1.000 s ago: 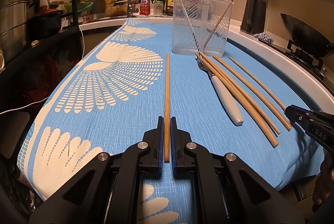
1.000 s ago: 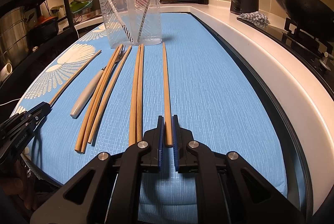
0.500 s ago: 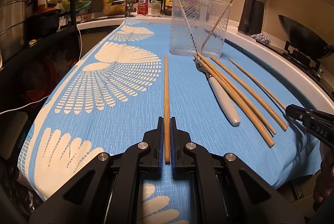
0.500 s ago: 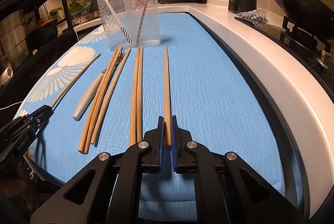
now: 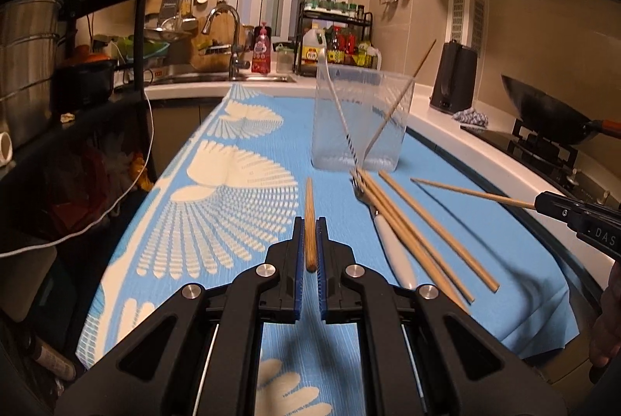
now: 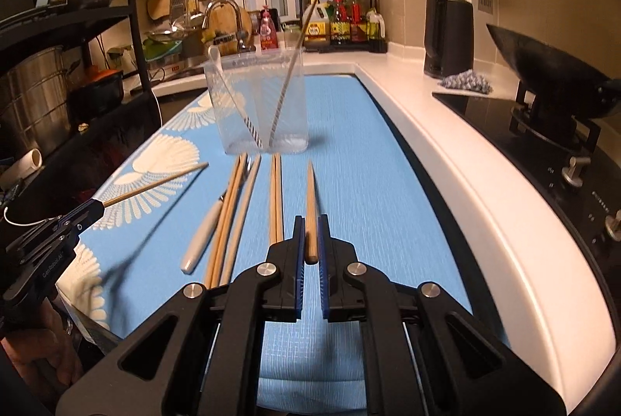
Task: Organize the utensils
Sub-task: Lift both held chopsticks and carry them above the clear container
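Before the clear tub (image 5: pixel 359 121), one chopstick (image 5: pixel 309 222) clamped by left gripper (image 5: pixel 309 241), another chopstick (image 6: pixel 310 214) by right gripper (image 6: pixel 310 241), wok (image 6: pixel 543 66) cut off.

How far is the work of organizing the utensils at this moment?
Done: the clear container already holds two utensils leaning inside. In hand: the left gripper and right gripper each clamp one chopstick. Left: a fork and four chopsticks lie on the blue cloth.
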Demonstrator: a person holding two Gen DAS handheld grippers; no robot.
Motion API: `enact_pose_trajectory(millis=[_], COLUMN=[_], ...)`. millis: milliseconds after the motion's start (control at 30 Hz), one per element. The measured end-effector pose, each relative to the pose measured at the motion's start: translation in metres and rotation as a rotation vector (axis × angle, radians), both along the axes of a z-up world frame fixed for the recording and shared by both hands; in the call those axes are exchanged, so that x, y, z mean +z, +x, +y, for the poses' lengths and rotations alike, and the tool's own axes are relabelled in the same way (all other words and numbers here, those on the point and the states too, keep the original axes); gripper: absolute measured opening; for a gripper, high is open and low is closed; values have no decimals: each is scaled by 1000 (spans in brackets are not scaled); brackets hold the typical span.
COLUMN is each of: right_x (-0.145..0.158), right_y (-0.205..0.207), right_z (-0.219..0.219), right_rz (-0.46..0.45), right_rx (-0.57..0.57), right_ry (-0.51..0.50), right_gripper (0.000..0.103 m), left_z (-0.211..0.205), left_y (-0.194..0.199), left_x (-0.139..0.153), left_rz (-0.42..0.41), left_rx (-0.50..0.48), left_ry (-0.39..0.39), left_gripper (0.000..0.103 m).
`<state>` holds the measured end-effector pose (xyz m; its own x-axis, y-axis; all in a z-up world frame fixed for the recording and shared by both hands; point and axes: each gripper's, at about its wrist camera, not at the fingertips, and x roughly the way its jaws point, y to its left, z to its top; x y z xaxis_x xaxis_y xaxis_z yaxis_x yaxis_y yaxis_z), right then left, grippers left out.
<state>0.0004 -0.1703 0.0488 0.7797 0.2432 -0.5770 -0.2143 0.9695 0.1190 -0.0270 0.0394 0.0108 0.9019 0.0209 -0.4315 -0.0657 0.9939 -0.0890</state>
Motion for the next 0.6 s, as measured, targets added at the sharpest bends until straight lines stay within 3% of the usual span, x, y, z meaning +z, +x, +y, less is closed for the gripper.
enact_pose_trajectory(millis=[400, 600], right_x=[61, 96], right_y=[21, 48], right_z=[-4, -8], right_rz=[-92, -109], right_rx=[19, 27], right_ry=[24, 60], right_gripper=[7, 7], left_z=[21, 41], left_y=[25, 61], left_x=[65, 101], left_rz=[-78, -56], left_rx=[-28, -50], left_ry=[-8, -66], left_gripper=[6, 6])
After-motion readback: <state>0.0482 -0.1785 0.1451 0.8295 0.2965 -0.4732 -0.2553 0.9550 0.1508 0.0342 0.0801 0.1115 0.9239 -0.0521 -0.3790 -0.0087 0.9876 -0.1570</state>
